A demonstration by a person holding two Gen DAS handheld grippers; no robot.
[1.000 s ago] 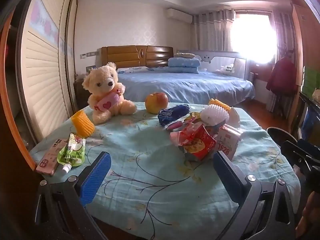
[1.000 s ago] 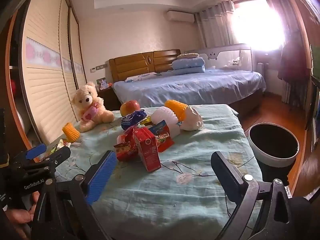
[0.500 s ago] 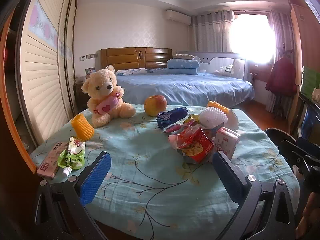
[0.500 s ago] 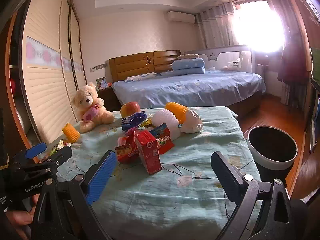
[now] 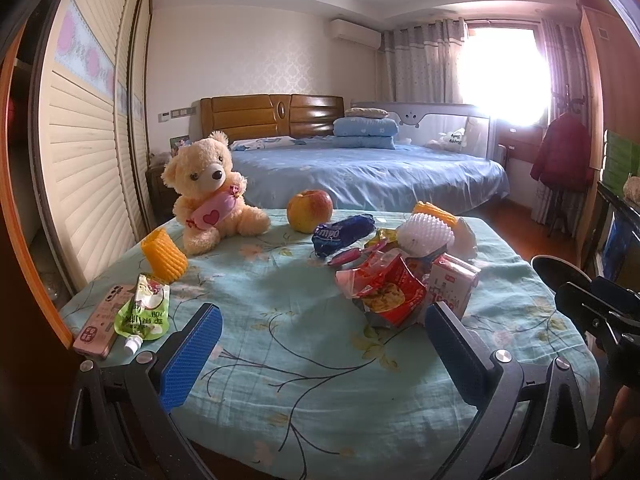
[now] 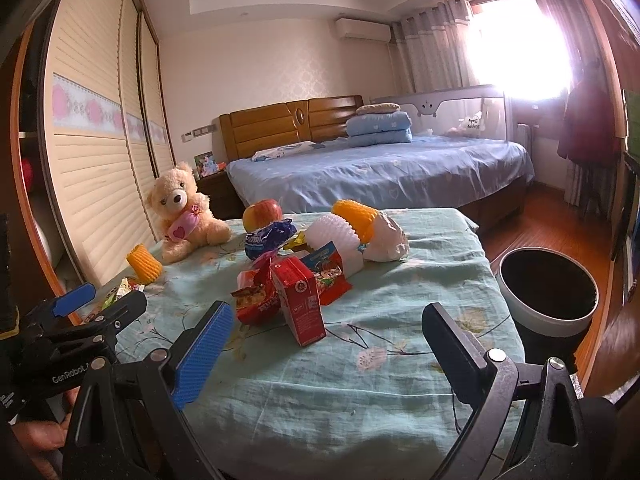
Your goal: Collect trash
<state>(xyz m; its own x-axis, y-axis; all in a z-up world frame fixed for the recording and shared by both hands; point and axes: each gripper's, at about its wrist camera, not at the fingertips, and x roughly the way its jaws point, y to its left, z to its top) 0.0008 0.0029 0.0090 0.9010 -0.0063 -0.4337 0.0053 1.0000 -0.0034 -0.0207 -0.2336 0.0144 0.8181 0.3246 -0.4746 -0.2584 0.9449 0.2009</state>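
**Both grippers closer to the trash pile**

Since a second ago I've eased both grippers in; the pile looms larger. My left gripper (image 5: 320,344) is spread wide and empty, with the red snack wrapper (image 5: 386,294) just ahead at one o'clock, near its right finger. My right gripper (image 6: 326,344) is equally wide and empty; the red carton (image 6: 300,300) stands between its fingers at twelve o'clock. The bin (image 6: 548,292) sits on the floor at two o'clock.
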